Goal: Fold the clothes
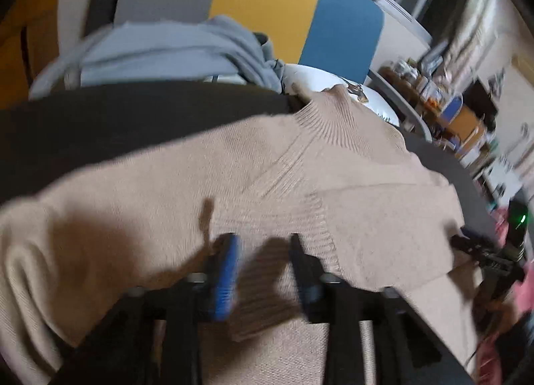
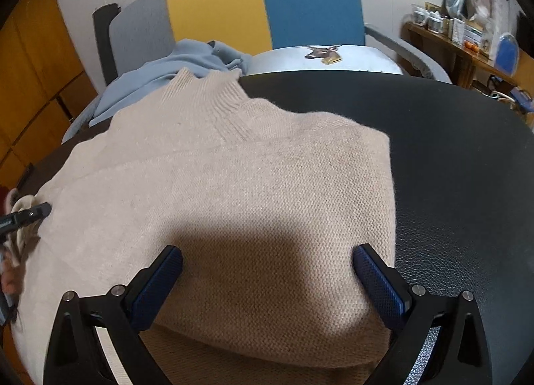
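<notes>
Looking down, we see the tan sweater [image 2: 233, 184] partly folded on the dark table [image 2: 450, 151], more folds left, our left gripper [image 1: 263, 245] and right gripper [image 2: 267, 258] spread, pinching nothing.

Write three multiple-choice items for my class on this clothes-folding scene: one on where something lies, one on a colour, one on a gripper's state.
1. Where does the grey-blue garment lie?
A. beyond the beige sweater's collar
B. under the right gripper
C. on the floor

2. What colour is the sweater on the black table?
A. white
B. beige
C. green

3. How do the right gripper's jaws stand?
A. shut on a sleeve
B. shut on nothing
C. wide open above the sweater

Answers: 1 A, it lies bunched behind the ribbed collar; 2 B, beige knit in both views; 3 C, the blue pads stand far apart with nothing pinched.
</notes>
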A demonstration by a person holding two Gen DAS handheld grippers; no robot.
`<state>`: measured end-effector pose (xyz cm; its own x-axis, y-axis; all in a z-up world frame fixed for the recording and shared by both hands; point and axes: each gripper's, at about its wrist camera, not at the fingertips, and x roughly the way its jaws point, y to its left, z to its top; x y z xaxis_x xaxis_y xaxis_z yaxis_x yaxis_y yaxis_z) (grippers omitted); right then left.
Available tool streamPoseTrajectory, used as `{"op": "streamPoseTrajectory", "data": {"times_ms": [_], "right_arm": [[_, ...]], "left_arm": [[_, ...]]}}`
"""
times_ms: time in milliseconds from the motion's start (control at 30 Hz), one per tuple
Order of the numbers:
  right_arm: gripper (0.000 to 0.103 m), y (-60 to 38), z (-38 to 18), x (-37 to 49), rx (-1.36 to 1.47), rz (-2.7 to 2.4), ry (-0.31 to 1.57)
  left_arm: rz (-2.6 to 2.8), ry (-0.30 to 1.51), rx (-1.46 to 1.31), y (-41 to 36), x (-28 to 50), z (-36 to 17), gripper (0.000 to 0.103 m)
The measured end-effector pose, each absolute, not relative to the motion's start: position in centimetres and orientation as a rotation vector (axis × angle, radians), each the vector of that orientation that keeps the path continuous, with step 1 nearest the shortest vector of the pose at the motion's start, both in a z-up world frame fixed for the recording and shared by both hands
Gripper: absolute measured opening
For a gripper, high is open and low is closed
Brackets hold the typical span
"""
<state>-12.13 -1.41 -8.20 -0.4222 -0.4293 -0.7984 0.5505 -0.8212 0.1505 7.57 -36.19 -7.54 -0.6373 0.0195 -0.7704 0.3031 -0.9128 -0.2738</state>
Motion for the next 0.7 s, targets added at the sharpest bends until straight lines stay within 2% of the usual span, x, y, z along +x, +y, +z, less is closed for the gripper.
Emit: {"op": "streamPoseTrajectory", "data": {"times_ms": [67,167,300,367,433,533,700], "right_arm": [[0.103,-1.5,-7.8,-12.4,1.212,-2.194,0.205],[0.103,-1.7,-6.2,-13.6,1.176,-2.128,0.107],[0.103,-4.2,-4.3,-18.4,1.166,-2.039,0.001],[0.101,-5.9,-3.8,-21.1,1.158,-2.016,-0.040],[0.089,-8.0,-3.8,-24.3,1.168,-2.001,-0.045],[0.077,-11.1,-4.7,-28.5,1.216,-1.964,-0.022],[0.076,-15.8,-6.5,-33.7,1.238,-1.968,0.109]], "left_arm": [[-2.692,0.602,1.245,-36.5,6.8,-6.4,0.064],[-2.727,0.660,1.264,-37.3,4.0,-5.0,0.064],[-2.682,0.923,1.343,-39.2,-2.0,-5.1,0.059],[-2.658,0.981,1.383,-40.0,-5.0,-5.7,0.058],[-2.637,0.998,1.419,-40.7,-7.8,-6.3,0.057],[-2.614,1.003,1.474,-41.4,-12.0,-7.4,0.057],[-2.652,0.978,1.484,-42.4,-17.8,-8.4,0.058]]}}
